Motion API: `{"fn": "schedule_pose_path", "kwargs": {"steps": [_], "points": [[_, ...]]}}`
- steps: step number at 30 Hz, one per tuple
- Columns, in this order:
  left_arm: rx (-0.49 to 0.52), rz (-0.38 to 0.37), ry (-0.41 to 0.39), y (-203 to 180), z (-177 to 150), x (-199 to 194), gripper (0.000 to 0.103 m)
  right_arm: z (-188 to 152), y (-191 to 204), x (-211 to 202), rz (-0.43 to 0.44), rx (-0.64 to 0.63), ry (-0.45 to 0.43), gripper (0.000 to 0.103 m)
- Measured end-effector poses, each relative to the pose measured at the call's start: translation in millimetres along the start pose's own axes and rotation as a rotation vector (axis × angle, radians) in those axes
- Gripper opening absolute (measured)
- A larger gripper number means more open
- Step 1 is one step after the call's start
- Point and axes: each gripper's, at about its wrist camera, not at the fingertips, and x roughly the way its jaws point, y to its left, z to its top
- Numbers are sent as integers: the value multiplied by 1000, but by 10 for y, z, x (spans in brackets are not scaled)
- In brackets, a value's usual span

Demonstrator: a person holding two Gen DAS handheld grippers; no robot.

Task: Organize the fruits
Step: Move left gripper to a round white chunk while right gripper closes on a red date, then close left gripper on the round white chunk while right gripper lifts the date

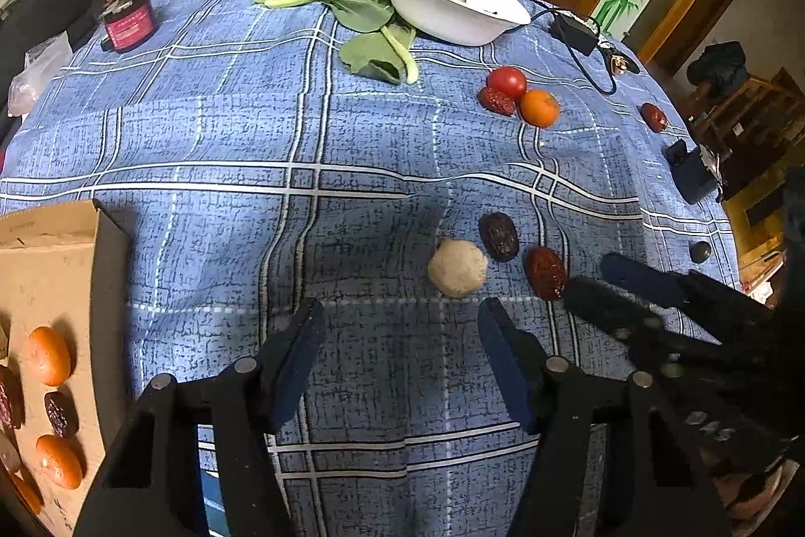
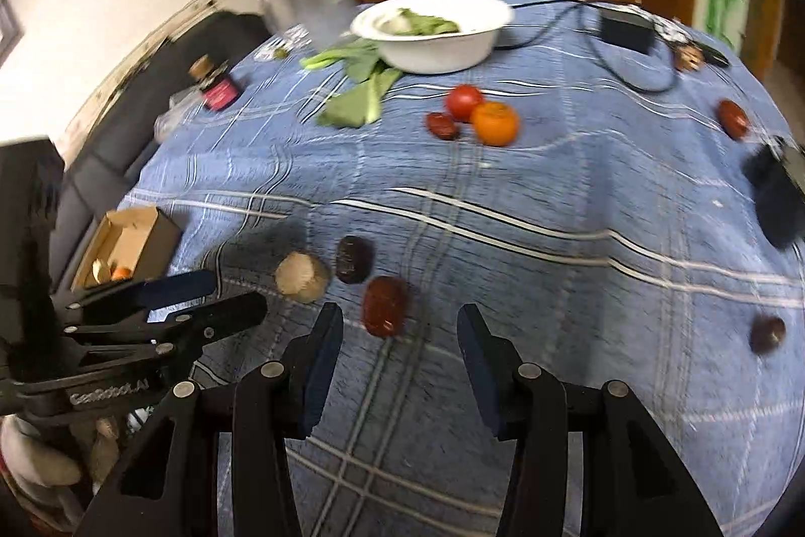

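Left wrist view: box (image 1: pixel 55 265) lower left on worktop (image 1: pixel 251 124), fruits inside; bowl (image 1: pixel 453 3) top centre, greens (image 1: pixel 372 33) just left; tomato (image 1: pixel 507 81), orange (image 1: pixel 539 108) touching, right of centre; pale ball (image 1: pixel 457 267) beside two dates (image 1: pixel 498 235).

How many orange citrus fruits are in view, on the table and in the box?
4, perhaps more. One orange fruit lies on the tablecloth beside the tomato. Three lie in the cardboard box. The box runs off frame, so others may be hidden.
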Motion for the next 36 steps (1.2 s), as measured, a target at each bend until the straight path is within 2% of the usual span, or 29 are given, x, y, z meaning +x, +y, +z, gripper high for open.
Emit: {"fn": "schedule_pose_path", "kwargs": {"steps": [1, 3, 8, 15, 18, 19, 20, 21, 22, 29, 36], "points": [[-8, -2, 2, 24, -5, 8, 63, -5, 19, 59, 3, -8, 9, 47], [-16, -5, 8, 57, -4, 29, 63, -11, 53, 161, 1, -22, 26, 36], [-11, -15, 14, 45, 17, 93, 62, -3, 122, 247, -21, -55, 27, 23], [84, -49, 14, -170, 136, 271, 61, -95, -94, 34, -30, 31, 20, 23], [153, -12, 0, -285, 148, 323, 60, -137, -131, -76, -33, 52, 12, 23], [178, 3, -4, -326, 153, 332, 52, -152, -131, -98, -33, 57, 11, 23], [193, 17, -7, -345, 154, 335, 35, -167, -129, -117, -34, 63, 10, 23], [212, 29, -7, -364, 152, 337, 28, -181, -123, -134, -34, 69, 9, 23], [225, 29, -4, -372, 145, 332, 28, -192, -113, -148, -34, 74, 9, 23], [189, 2, -12, -218, 46, 133, 28, -303, 42, -242, -48, 84, 11, 23], [70, -15, -80, 314, -134, -545, 28, -286, 473, -314, -5, 69, 14, 23]]}}
